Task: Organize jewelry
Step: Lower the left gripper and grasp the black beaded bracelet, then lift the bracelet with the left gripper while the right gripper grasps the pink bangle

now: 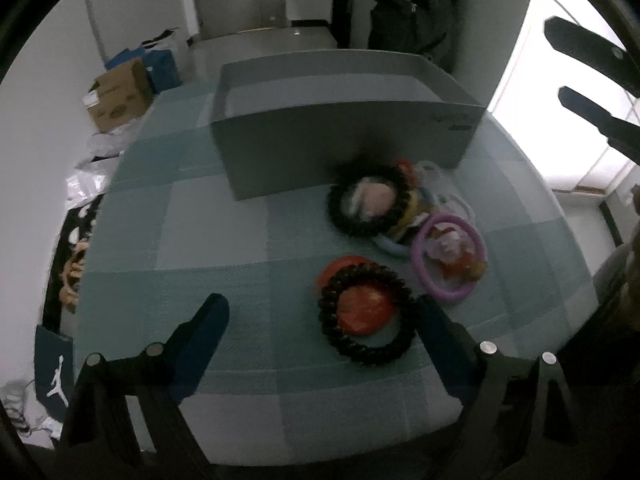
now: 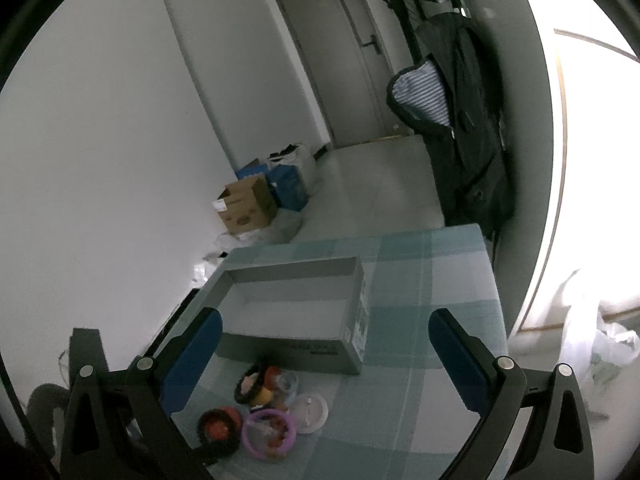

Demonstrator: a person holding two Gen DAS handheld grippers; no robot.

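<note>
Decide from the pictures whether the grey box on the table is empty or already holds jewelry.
Empty. The right wrist view looks down into the grey box and shows only its bare pale floor; the bracelets lie outside, on the checked tablecloth in front of it.

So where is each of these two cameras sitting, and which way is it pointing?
Left wrist: rides on the left claw, aimed steeply down at the dark beaded bracelet on the checked tablecloth; its own open fingers show, and the right claw's fingers at the upper right.
Right wrist: rides on the right claw, aimed more shallowly across the table and room; its open fingers show.
Shared: the grey box, the purple ring, the jewelry pile.
</note>
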